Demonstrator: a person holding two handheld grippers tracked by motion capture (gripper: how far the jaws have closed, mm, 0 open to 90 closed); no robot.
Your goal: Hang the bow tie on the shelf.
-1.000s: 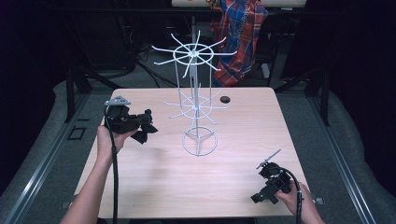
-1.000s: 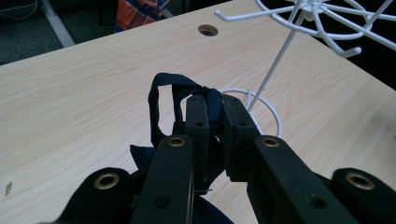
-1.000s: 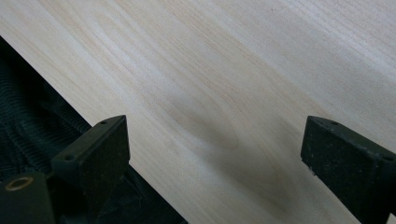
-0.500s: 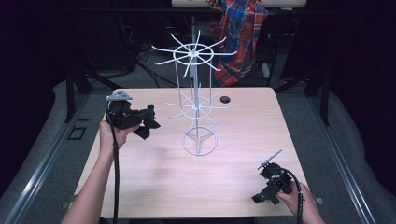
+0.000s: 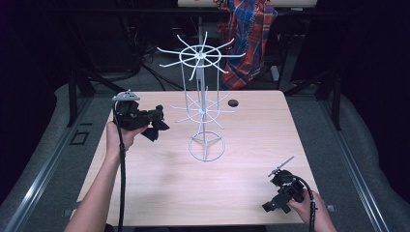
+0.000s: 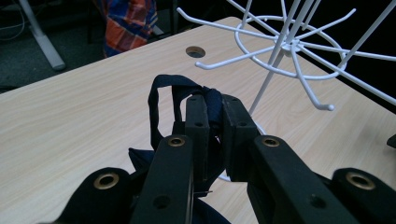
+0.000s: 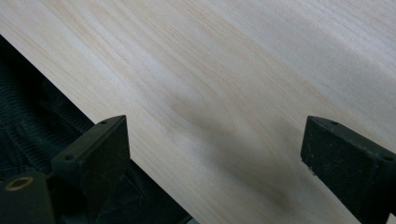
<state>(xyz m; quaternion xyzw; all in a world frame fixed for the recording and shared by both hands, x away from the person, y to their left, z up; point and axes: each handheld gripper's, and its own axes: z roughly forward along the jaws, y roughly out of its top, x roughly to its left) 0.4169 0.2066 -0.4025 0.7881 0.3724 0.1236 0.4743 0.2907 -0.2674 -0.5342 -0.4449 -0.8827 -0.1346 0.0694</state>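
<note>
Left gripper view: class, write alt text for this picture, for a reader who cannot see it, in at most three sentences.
The left gripper has its two black jaws shut on a dark blue fabric strap, whose loop stands up above the jaw tips. Just beyond, a white wire rack spreads hooked arms over the light wooden table, which has a round hole near its far edge.

A pale wood-grain desk [image 5: 159,188] is carrying a white wire hook stand [image 5: 206,146] near its middle.
</note>
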